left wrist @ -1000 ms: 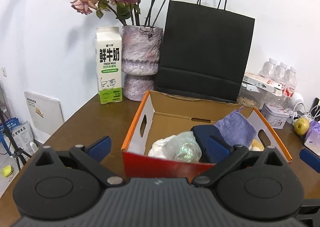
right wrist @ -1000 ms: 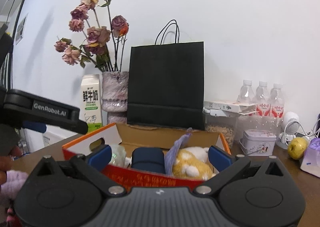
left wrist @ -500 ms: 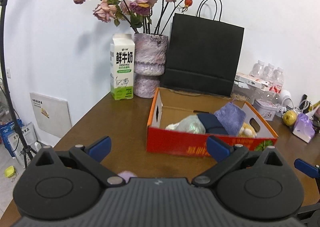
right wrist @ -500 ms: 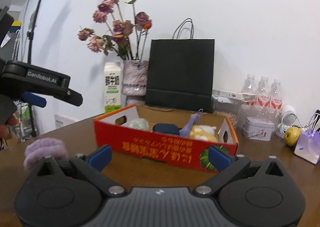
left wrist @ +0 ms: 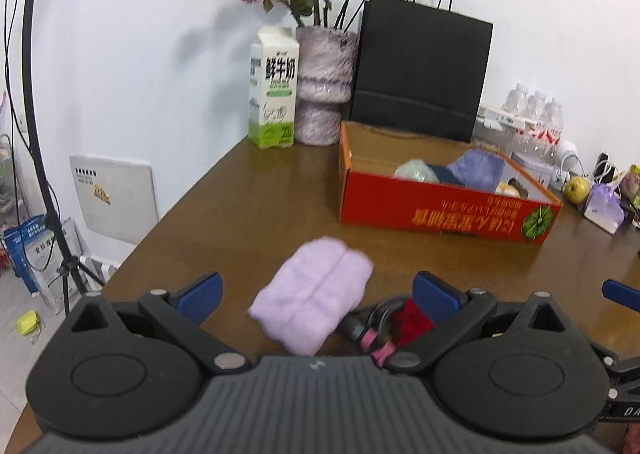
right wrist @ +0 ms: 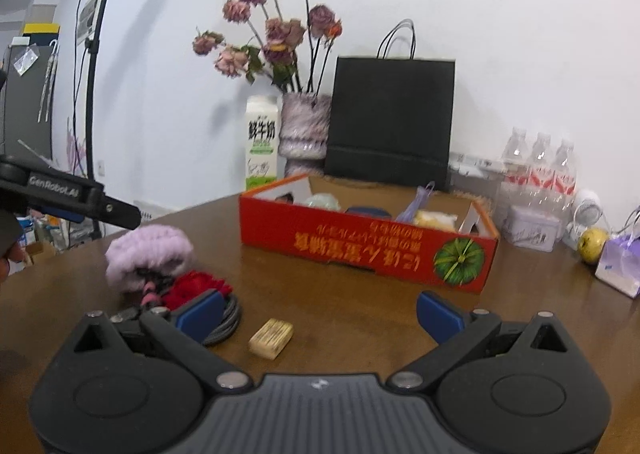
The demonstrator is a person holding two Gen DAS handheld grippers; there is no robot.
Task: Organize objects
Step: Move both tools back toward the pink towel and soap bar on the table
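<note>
Both the left gripper (left wrist: pixel 316 294) and the right gripper (right wrist: pixel 320 312) hover with fingers apart, holding nothing. A lilac towel (left wrist: pixel 314 300) (fluffy, folded) lies on the table (left wrist: pixel 248 213) near the red box (left wrist: pixel 444 209).

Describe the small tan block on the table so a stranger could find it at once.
Start at the red box on the brown table. Nearer the camera, beside the grey cable coil, lies the tan block. It is the only hard, boxy item; its neighbours are soft.

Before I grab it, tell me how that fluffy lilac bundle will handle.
The lilac bundle looks plush and folded, so it will probably squash between the fingers and sag. It is likely light, unlikely to roll or break. Its edge lies beside the red cloth, which might drag along.
</note>
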